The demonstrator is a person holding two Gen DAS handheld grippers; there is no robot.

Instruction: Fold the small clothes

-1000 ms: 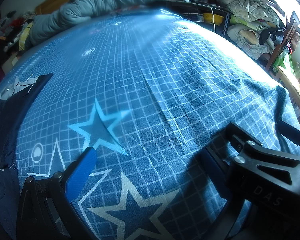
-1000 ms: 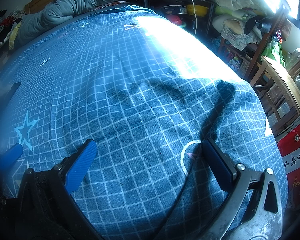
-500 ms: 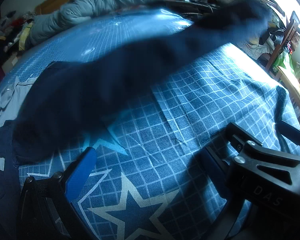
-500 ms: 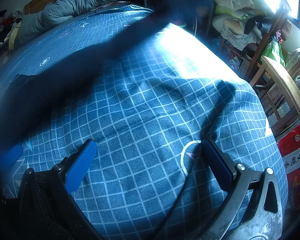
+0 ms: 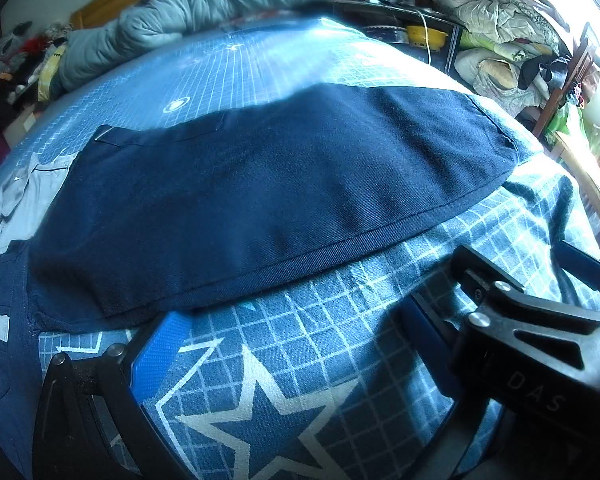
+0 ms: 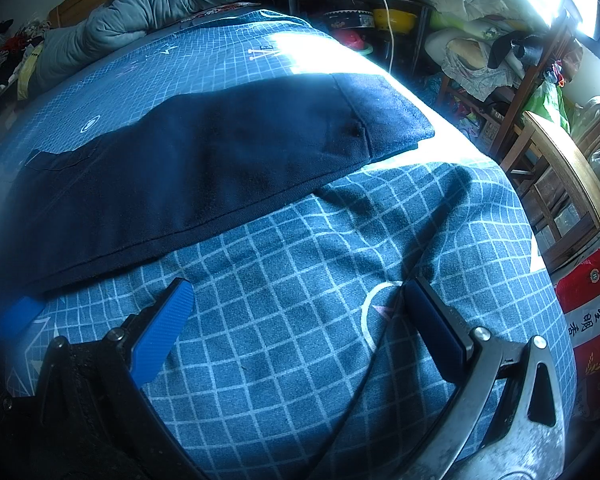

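Observation:
A dark navy garment (image 5: 268, 184) lies flat across the blue checked bedsheet (image 5: 340, 360), stretching from left to right; the right wrist view shows the same navy garment (image 6: 204, 168) with its hemmed end near the sunlit edge. My left gripper (image 5: 288, 344) is open just in front of the garment's near seam, nothing between its blue pads. My right gripper (image 6: 300, 316) also stands open over bare sheet, short of the garment's near edge. A second navy piece with grey lining (image 5: 16, 196) lies at the far left.
A rolled grey duvet (image 5: 188, 8) lies at the bed's far end. Shelves with bedding and a yellow bowl (image 6: 396, 20) stand behind. A wooden chair (image 6: 560, 184) and a red sack (image 6: 592, 320) sit off the bed's right side.
The navy garment swept through the air from the left and now lies spread flat across the sheet. Both grippers stayed in place and open.

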